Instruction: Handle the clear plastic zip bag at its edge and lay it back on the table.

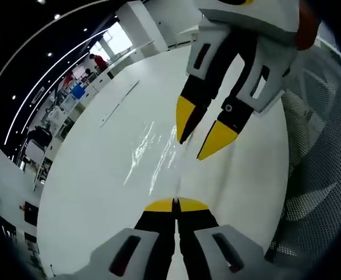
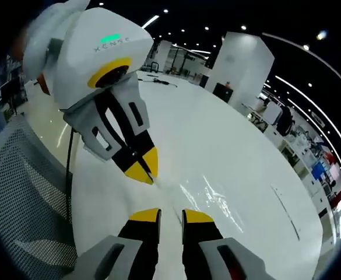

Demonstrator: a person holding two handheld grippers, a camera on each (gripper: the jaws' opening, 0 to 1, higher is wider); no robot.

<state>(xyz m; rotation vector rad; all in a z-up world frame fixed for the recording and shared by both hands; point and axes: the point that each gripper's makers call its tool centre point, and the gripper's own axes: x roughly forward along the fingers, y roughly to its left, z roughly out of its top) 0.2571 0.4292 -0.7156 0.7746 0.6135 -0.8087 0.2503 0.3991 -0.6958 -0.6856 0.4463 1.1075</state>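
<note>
The clear zip bag (image 1: 153, 153) lies flat and glossy on the white table (image 1: 100, 192). Its near edge runs in between the yellow tips of my left gripper (image 1: 175, 204), which are pressed together on it. My right gripper (image 1: 192, 146) reaches in from the upper right, its jaws open just above the bag's near edge. In the right gripper view the bag (image 2: 214, 198) shines ahead of my open right gripper (image 2: 171, 216), and my left gripper (image 2: 147, 174) comes in from the upper left with its tips shut at the bag's edge.
A grey mesh chair (image 1: 319, 175) stands at the table's side, also in the right gripper view (image 2: 18, 192). A thin strip (image 1: 119, 104) lies farther out on the table. Desks and people are in the background, with a white pillar (image 2: 246, 64).
</note>
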